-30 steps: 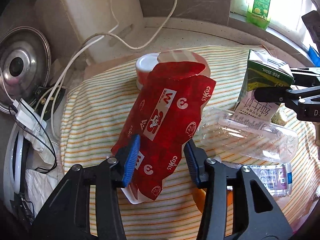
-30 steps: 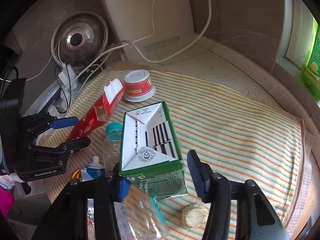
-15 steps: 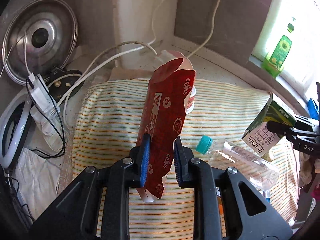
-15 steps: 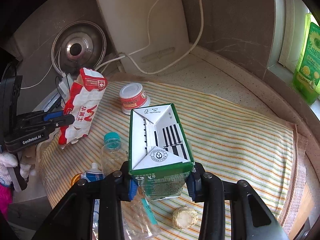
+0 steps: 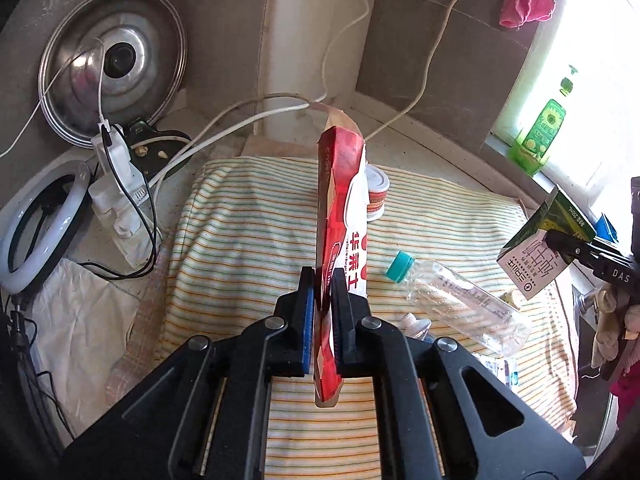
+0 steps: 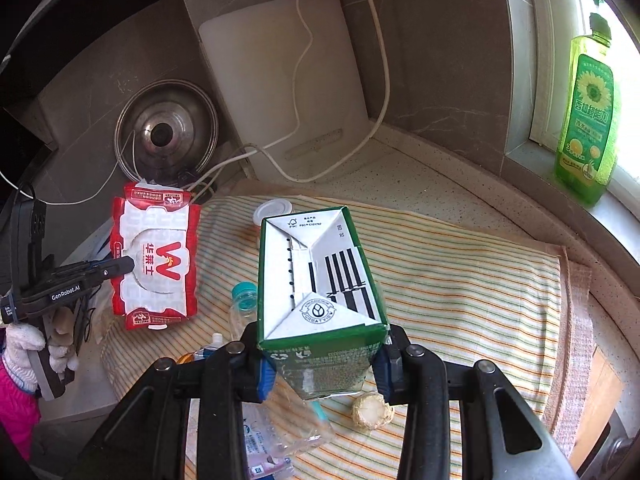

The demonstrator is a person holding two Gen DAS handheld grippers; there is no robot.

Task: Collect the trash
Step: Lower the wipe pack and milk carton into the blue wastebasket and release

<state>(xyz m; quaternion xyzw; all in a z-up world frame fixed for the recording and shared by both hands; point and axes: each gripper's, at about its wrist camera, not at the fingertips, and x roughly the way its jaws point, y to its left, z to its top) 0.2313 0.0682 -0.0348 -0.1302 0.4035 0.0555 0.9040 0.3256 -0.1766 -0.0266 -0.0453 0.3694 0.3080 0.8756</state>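
The left gripper has its jaws clamped on the red wrapper, lifted above the left edge of the striped cloth; the right gripper is clamped on the green carton, also raised; two pieces look collected, while the clear bottle, small cup and a crumpled scrap remain on the surface near its front edge.

Bottle on cloth, cup behind.
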